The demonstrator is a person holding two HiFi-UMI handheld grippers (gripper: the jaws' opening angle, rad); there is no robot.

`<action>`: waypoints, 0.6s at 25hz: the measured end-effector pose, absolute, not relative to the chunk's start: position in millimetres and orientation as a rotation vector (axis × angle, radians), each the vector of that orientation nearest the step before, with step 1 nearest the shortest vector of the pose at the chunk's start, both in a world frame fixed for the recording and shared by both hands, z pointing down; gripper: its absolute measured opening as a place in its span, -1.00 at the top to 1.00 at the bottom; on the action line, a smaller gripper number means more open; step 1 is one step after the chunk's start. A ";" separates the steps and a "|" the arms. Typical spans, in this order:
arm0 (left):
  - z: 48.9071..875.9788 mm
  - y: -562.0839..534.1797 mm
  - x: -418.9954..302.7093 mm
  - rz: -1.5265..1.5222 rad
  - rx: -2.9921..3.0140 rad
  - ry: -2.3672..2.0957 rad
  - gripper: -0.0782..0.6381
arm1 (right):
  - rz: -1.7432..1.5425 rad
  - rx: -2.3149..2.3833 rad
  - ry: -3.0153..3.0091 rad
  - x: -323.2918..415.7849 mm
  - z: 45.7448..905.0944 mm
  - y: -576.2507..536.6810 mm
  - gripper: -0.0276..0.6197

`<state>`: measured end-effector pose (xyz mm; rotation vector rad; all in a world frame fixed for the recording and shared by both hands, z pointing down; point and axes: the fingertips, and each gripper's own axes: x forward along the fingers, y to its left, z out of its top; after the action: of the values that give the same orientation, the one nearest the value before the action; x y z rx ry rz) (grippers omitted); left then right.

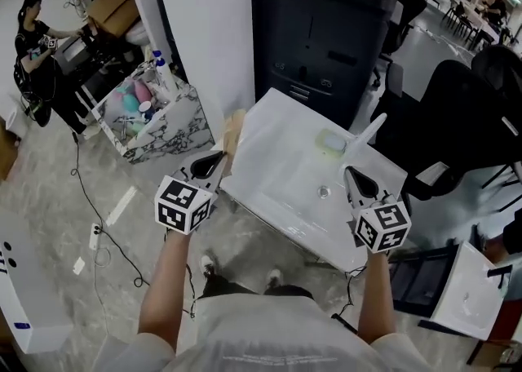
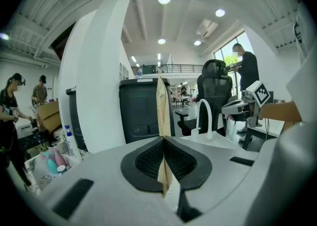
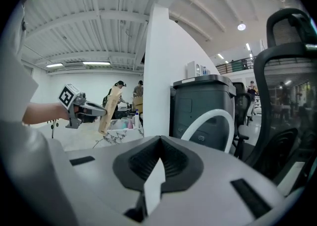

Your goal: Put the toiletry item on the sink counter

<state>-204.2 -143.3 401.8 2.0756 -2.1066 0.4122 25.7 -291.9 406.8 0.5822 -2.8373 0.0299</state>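
Overhead, the left gripper [image 1: 220, 157] holds a flat tan toiletry sachet [image 1: 234, 130] upright at the left edge of the white sink tabletop [image 1: 281, 170], apparently ready for placing, while the right gripper [image 1: 349, 171] hangs near the curved white faucet [image 1: 365, 132]; the left gripper view shows its fingers [image 2: 148, 159] pinched tight on the sachet's thin edge, steadying it; the right gripper view shows fingers [image 3: 141, 160] closed on nothing, likely just keeping clear

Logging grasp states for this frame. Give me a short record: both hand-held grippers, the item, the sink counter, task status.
left hand-held gripper: shut on tan toiletry pack, pack upright
right hand-held gripper: shut, nothing between the jaws, close to the faucet
sink counter: white, pale green item by the faucet base
pack position: at the counter's left edge, in the grip
task status: pack not yet set down
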 end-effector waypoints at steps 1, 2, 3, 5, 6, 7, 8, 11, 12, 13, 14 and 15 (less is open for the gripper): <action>406.7 -152.3 -210.4 0.397 2.089 -2.082 0.75 | 0.032 0.590 -2.827 20.4 411.3 -292.8 0.93; 411.4 -161.8 -216.8 0.381 2.105 -2.056 0.75 | 0.035 0.602 -2.815 15.5 416.0 -293.7 0.93; 415.4 -171.8 -223.3 0.365 2.124 -2.029 0.75 | 0.037 0.619 -2.803 11.0 420.6 -295.1 0.93; 422.3 -191.8 -236.5 0.340 2.176 -1.967 0.75 | 0.039 0.666 -2.775 2.2 428.9 -298.8 0.93; 426.9 -201.7 -243.4 0.335 2.202 -1.928 0.75 | 0.039 0.695 -2.760 -2.4 432.4 -301.1 0.93; 432.4 -211.9 -250.8 0.336 2.226 -1.885 0.75 | 0.040 0.728 -2.746 -7.2 435.2 -303.6 0.93; 438.6 -222.4 -258.3 0.337 2.248 -1.836 0.75 | 0.042 0.767 -2.734 -12.1 437.1 -306.1 0.93; 456.1 -256.2 -277.8 0.300 2.300 -1.665 0.75 | 0.078 0.907 -2.698 -24.2 440.6 -311.6 0.93; 462.5 -267.0 -282.4 0.287 2.310 -1.608 0.75 | 0.096 0.958 -2.680 -26.6 442.1 -312.0 0.93; 469.7 -277.0 -286.7 0.284 2.317 -1.557 0.75 | 0.115 1.005 -2.661 -28.8 444.0 -312.3 0.93; 477.4 -286.7 -290.9 0.288 2.320 -1.510 0.75 | 0.132 1.045 -2.643 -31.5 446.5 -313.0 0.93; 485.6 -296.0 -294.5 0.291 2.318 -1.465 0.75 | 0.148 1.079 -2.626 -34.8 449.2 -314.4 0.93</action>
<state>-294.5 -296.0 485.6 2.3183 -1.4649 0.2911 -34.8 -314.4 449.2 1.0790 -2.6261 0.1482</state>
